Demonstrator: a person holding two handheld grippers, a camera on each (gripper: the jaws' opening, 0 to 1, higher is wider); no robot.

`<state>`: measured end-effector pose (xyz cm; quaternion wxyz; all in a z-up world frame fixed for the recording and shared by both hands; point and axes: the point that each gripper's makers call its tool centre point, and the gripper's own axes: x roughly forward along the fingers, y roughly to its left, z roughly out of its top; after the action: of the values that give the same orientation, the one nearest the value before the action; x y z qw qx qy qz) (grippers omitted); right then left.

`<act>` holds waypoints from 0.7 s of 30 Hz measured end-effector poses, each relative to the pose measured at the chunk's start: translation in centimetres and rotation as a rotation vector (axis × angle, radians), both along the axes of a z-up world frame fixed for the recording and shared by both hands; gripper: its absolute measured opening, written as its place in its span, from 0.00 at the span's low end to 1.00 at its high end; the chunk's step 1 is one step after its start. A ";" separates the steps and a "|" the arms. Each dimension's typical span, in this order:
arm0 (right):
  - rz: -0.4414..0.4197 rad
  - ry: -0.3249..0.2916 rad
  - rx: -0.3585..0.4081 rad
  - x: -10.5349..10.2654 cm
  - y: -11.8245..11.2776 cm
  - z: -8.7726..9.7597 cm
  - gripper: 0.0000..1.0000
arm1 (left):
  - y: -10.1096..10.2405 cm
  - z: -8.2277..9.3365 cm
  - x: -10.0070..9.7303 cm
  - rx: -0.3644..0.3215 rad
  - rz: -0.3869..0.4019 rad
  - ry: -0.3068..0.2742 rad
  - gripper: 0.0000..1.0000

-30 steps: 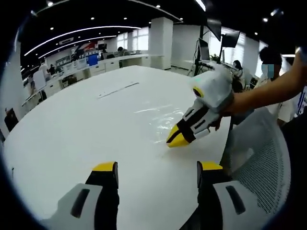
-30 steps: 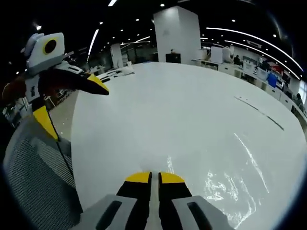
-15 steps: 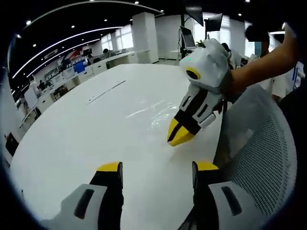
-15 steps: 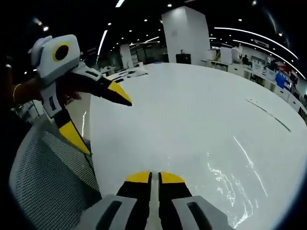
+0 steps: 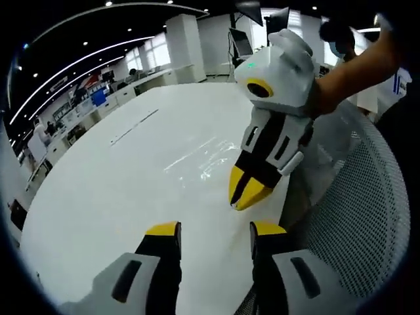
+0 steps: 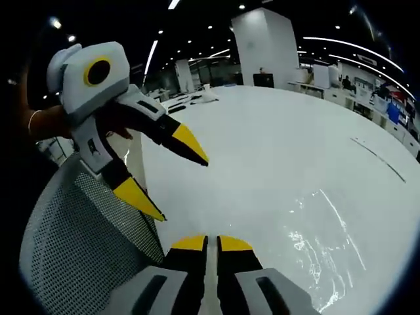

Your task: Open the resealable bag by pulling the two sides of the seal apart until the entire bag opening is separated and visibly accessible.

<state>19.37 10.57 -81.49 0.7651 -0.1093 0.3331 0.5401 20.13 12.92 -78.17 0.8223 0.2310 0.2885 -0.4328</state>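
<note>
Left gripper view looked low across the white table (image 5: 98, 190), right gripper view likewise, both close, sharing the tabletop, bag (image 6: 328, 243) toward 4 o'clock

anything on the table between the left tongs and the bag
Nothing visible. The open left tongs face the clear bag across bare white table; the shut right tongs sit at the bag's near edge, off to the side.

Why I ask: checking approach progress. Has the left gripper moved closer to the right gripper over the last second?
Yes. In the right gripper view, the left gripper has come nearer along the table edge, toward the right gripper.
</note>
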 end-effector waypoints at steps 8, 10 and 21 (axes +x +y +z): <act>0.039 -0.002 -0.016 -1.0 0.1 0.2 0.01 | -0.3 -1.2 -0.7 0.113 -0.084 -0.028 0.38; 0.047 -0.003 -0.021 -1.3 0.0 0.2 0.01 | -0.8 -0.8 -1.1 0.110 -0.123 -0.028 0.37; 0.101 -0.012 -0.049 -2.5 0.0 0.3 0.01 | -2.4 -1.8 -2.4 0.236 -0.324 -0.078 0.25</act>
<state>16.84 10.57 -81.21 0.7360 -0.1476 0.3358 0.5690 17.75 10.50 -79.96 0.7195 0.3857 0.2644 -0.5135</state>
